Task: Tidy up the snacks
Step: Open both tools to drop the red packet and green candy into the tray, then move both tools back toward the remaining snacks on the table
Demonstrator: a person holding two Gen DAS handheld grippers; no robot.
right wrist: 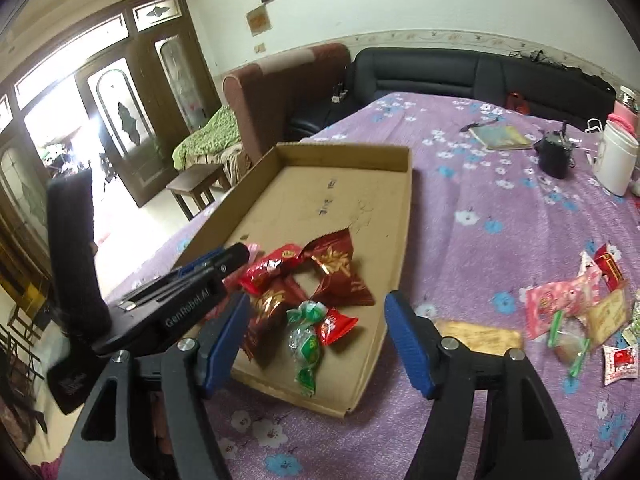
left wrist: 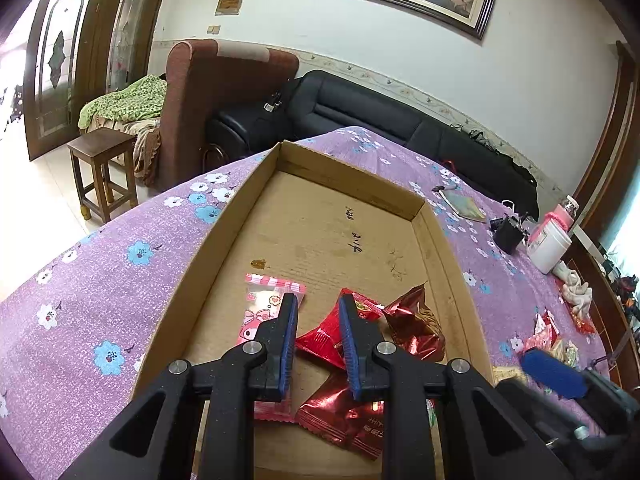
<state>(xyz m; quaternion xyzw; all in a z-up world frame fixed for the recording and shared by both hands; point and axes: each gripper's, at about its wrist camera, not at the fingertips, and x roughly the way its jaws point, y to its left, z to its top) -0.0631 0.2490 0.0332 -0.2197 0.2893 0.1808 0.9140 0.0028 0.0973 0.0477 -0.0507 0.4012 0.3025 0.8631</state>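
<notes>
A shallow cardboard tray (left wrist: 248, 200) lies on the purple flowered tablecloth (left wrist: 120, 280). At its near end sit a pink cartoon wrapper (left wrist: 264, 304), red packets (left wrist: 320, 340) and a dark red foil packet (left wrist: 416, 328). My left gripper (left wrist: 318, 300) hovers over them, jaws drawn close with nothing between. In the right wrist view it (right wrist: 236, 254) comes in from the left over the tray (right wrist: 404, 216). My right gripper (right wrist: 316, 300) stands open above a green-wrapped candy (right wrist: 306, 340) and a small red one (right wrist: 336, 326). Several loose snacks (right wrist: 568, 308) lie on the cloth to the right.
A white jar (right wrist: 614, 160), a black holder (right wrist: 554, 156) and a notebook (right wrist: 500, 136) stand at the far right of the table. A flat yellow packet (right wrist: 480, 336) lies beside the tray's near corner. A black sofa (left wrist: 380, 120) and a wooden stool (left wrist: 104, 172) are beyond the table.
</notes>
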